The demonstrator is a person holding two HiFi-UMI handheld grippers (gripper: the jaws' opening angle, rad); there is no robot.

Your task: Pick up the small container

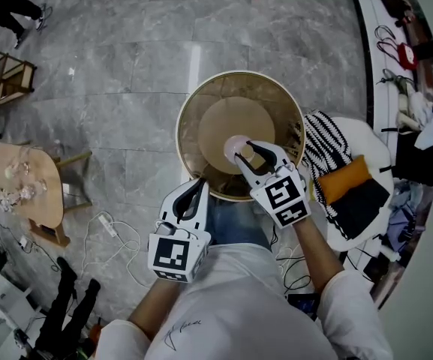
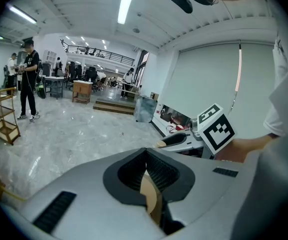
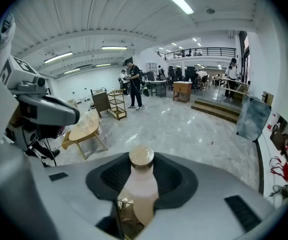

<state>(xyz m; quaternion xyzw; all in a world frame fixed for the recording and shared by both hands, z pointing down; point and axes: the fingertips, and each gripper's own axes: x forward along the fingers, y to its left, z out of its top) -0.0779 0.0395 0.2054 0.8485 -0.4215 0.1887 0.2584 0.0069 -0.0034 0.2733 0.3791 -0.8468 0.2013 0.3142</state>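
Note:
The small container (image 1: 236, 148) is a pale pink bottle with a gold lid. My right gripper (image 1: 248, 153) is shut on it and holds it above the round glass-topped table (image 1: 193, 103). In the right gripper view the bottle (image 3: 141, 189) stands upright between the black pads, which press on both its sides, and its lid (image 3: 141, 156) rises just above them. My left gripper (image 1: 198, 186) hangs at the table's near edge with its jaws closed together and nothing held. In the left gripper view its pads (image 2: 156, 171) meet, and the right gripper (image 2: 183, 139) shows beyond them.
A small wooden side table (image 1: 25, 182) with glassware stands to the left. At the right, a white chair (image 1: 366, 137) holds striped cloth and an orange item. Cables (image 1: 111, 231) lie on the grey stone floor. A wooden rack (image 1: 2, 70) and people (image 3: 133, 84) are farther off.

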